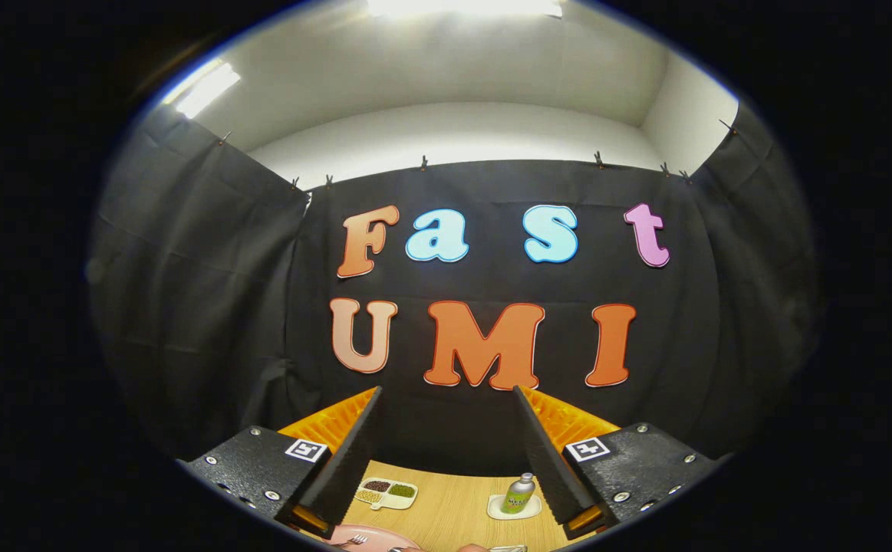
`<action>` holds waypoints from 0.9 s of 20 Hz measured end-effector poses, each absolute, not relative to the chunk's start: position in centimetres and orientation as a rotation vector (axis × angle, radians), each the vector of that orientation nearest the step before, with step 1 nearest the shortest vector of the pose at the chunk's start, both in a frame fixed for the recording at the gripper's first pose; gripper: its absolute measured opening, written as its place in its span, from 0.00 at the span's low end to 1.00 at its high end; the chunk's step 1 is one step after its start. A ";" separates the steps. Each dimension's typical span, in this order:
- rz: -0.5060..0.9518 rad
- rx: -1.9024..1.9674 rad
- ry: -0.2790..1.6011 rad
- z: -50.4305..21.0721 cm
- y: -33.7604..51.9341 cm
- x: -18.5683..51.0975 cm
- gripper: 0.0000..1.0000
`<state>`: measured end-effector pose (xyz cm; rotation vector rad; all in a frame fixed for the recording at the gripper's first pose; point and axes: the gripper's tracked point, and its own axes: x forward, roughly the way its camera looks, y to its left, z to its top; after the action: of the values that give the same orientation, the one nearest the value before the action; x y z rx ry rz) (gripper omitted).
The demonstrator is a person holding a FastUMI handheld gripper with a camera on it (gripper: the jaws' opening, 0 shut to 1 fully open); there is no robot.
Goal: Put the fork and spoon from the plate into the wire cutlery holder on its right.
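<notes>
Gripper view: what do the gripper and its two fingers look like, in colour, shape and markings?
The gripper has two long, black, wedge-shaped fingers with ribbed inner faces and orange outer sides. Each sits on a black textured block with silver screws and a small white square tag bearing a black pattern.

gripper view | rides above fingers [373, 452] | faces booth wall | table [453, 506] low, near

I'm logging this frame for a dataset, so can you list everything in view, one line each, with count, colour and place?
Table: one, light wood, below and between the fingers.
Divided dish: one, white, holding dark, green and yellowish contents, by the left finger.
Bottle: one, silver with green label, upright on a small white tray by the right finger.
Plate: one, pink, nearest, partly seen.
Fork: one, silver, tines on the plate.
Gripper: one, black fingers with orange backing, open, raised, holding nothing.
</notes>
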<state>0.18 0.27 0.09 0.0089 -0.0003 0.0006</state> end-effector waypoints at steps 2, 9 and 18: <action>-0.011 0.004 -0.012 0.4 -0.1 0.3 0.97; -0.054 0.004 0.045 -1.7 -1.1 0.7 0.97; 0.043 0.030 0.364 -11.1 3.7 0.5 0.97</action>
<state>0.46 3.68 -11.06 0.0298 0.3645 0.0434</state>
